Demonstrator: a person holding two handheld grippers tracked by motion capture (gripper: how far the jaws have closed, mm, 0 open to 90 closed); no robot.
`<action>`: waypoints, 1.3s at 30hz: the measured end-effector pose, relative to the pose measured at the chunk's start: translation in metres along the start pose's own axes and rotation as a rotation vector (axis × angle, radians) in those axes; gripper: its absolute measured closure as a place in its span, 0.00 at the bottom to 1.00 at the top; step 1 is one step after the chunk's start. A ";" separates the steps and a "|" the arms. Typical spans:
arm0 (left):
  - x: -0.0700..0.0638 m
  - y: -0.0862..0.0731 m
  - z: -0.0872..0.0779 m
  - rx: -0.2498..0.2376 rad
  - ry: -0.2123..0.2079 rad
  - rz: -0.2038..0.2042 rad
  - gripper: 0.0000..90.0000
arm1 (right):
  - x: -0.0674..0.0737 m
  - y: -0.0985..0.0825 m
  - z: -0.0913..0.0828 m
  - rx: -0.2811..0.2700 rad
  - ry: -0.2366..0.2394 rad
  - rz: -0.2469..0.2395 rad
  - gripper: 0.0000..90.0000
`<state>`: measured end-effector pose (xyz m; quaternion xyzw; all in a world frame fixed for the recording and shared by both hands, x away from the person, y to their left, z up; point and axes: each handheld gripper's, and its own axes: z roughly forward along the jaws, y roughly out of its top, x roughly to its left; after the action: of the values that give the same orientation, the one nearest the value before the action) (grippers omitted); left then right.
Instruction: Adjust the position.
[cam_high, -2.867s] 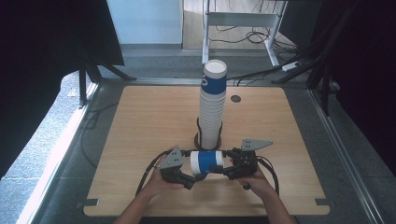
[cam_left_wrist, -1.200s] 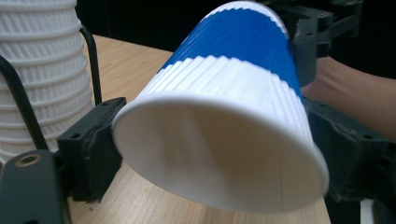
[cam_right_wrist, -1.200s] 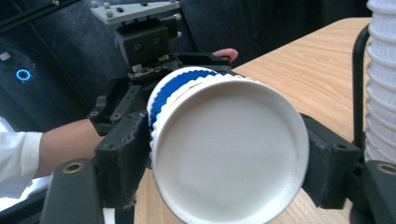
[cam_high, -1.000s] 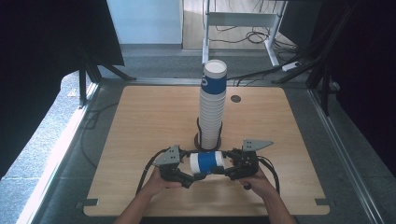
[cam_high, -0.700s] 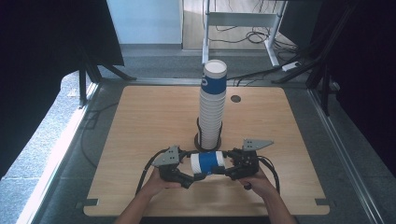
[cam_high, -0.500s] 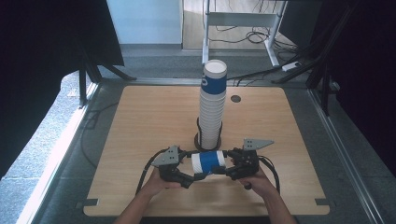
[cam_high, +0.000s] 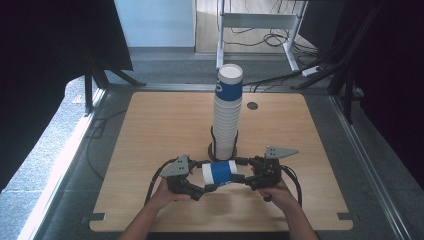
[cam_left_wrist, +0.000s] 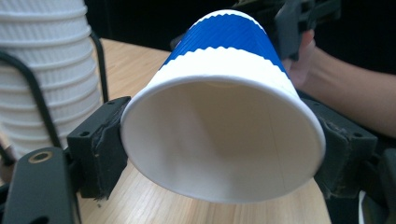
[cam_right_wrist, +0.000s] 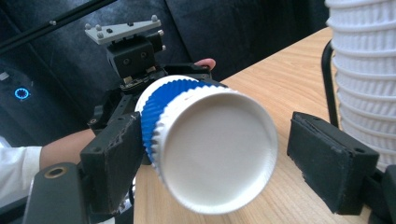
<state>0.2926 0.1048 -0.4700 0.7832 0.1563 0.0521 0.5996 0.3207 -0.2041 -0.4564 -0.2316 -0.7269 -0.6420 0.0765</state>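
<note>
A blue-and-white paper cup (cam_high: 220, 173) lies level just above the table's front, between both grippers. My left gripper (cam_high: 207, 180) is shut on its rim end after its jaws have just been closing. In the left gripper view the pads (cam_left_wrist: 100, 144) squeeze the cup's open mouth (cam_left_wrist: 224, 116) into an oval. My right gripper (cam_high: 242, 175) is open around the cup's base (cam_right_wrist: 215, 149), its jaws having just been opening. Its right pad (cam_right_wrist: 329, 154) stands clear of the cup. A tall stack of white cups (cam_high: 227, 115), topped by a blue one, stands behind.
The stack sits in a black wire holder (cam_high: 212, 145) at the middle of the wooden table (cam_high: 150, 130). A small round hole (cam_high: 252, 106) lies at the back right. Dark curtains flank the table, and a desk frame (cam_high: 260, 20) stands beyond.
The right gripper's jaws have spread away from the cup's base. The cup stays held at its rim end by the left gripper. Neither hand has shifted.
</note>
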 end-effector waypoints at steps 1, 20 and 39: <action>0.000 0.001 -0.002 0.012 0.008 0.005 0.19 | 0.000 0.000 -0.001 -0.001 -0.002 -0.001 0.21; 0.007 0.009 -0.020 0.119 0.062 0.046 0.19 | 0.004 0.000 0.000 0.019 -0.058 -0.047 0.21; 0.008 0.019 -0.015 0.245 0.059 0.097 0.19 | 0.013 0.006 -0.003 0.066 -0.129 -0.138 0.21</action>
<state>0.2993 0.1169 -0.4488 0.8553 0.1410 0.0849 0.4913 0.3113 -0.2032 -0.4452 -0.2192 -0.7652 -0.6053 -0.0072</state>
